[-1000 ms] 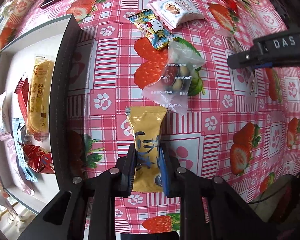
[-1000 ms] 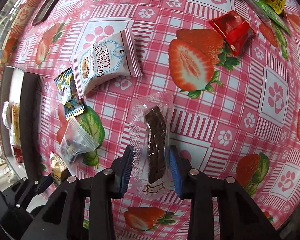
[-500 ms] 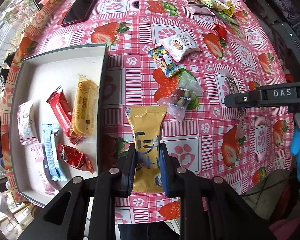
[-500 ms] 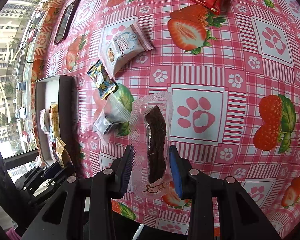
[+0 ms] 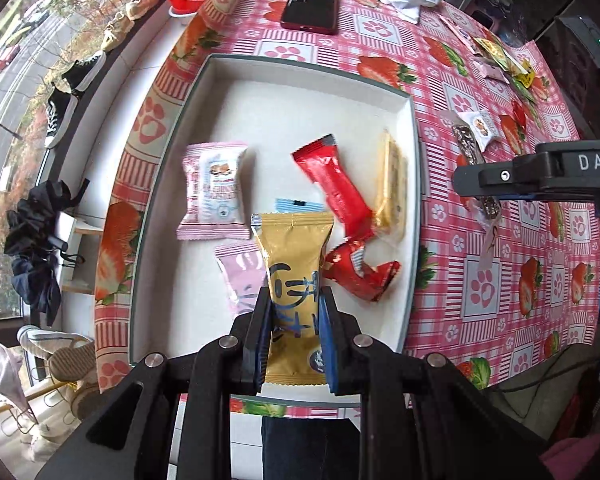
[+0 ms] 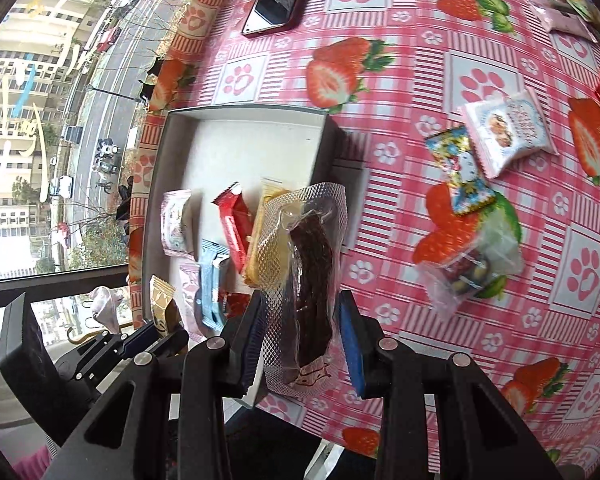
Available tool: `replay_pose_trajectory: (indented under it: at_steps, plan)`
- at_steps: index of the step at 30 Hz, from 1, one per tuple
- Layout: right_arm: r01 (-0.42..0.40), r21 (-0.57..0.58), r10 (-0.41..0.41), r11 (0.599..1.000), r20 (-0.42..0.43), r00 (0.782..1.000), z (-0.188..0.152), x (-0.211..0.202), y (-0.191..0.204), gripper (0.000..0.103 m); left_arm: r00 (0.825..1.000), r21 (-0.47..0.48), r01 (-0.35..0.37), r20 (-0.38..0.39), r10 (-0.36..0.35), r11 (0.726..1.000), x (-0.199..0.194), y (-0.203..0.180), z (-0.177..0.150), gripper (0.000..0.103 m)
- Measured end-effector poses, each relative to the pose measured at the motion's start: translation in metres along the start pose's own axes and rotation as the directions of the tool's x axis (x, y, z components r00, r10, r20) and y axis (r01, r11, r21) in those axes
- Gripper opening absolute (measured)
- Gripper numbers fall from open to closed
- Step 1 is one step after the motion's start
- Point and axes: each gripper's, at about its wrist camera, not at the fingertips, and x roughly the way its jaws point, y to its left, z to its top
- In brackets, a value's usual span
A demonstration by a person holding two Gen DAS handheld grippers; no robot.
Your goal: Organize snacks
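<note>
Two hand-held grippers above a counter covered in a pink checked cloth printed with strawberries and paw marks, each carrying one snack toward a white tray with grey walls. The left gripper has its fingers closed on a gold packet with blue lettering, held upright over the near part of the tray and not yet released. The right gripper has its fingers closed on a clear wrapper holding a dark brown bar; it sits at the tray's right wall, and whether it is over the tray or just outside cannot be told. The task appears roughly half done. Already lying in the tray are a pink-and-white biscuit packet, a long red wrapper, a yellow packet against the right wall, a crumpled red wrapper, a pale pink packet and a blue-striped one partly hidden beneath the gold packet. Left on the counter are a white cranberry-biscuit packet, a small cartoon-cat sweet, a clear bag of coloured pieces and, at the far edge, several more small wrappers too small to identify. A red-cased phone lies beyond the tray.
</note>
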Motion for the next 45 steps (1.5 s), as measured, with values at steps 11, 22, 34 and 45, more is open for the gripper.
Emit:
replay_pose_trajectory:
  at_steps: [11,22,34,45]
  plan:
    - [0.167,-0.071,-0.169,0.983,-0.015,0.986,0.04,0.041,0.067,0.076,1.0,-0.052,0.019,-0.019,-0.02,0.998,0.014,0.058,-0.004,0.056]
    - [0.392,0.306,-0.356,0.868,-0.166,0.919,-0.052,0.04,-0.091,0.099,0.995,0.079,0.037,-0.097,-0.029,0.996,0.031,0.045,0.004,0.066]
    - [0.381,0.399,-0.335,0.834,-0.183,0.924,-0.08,0.057,-0.133,0.103,0.985,0.273,-0.083,-0.122,0.12,0.959,0.06,0.005,-0.001,0.079]
    - [0.385,0.316,-0.331,0.867,-0.214,0.919,-0.094,0.056,-0.12,0.103,0.992,0.221,-0.115,-0.032,0.125,0.969,0.012,-0.029,0.005,0.08]
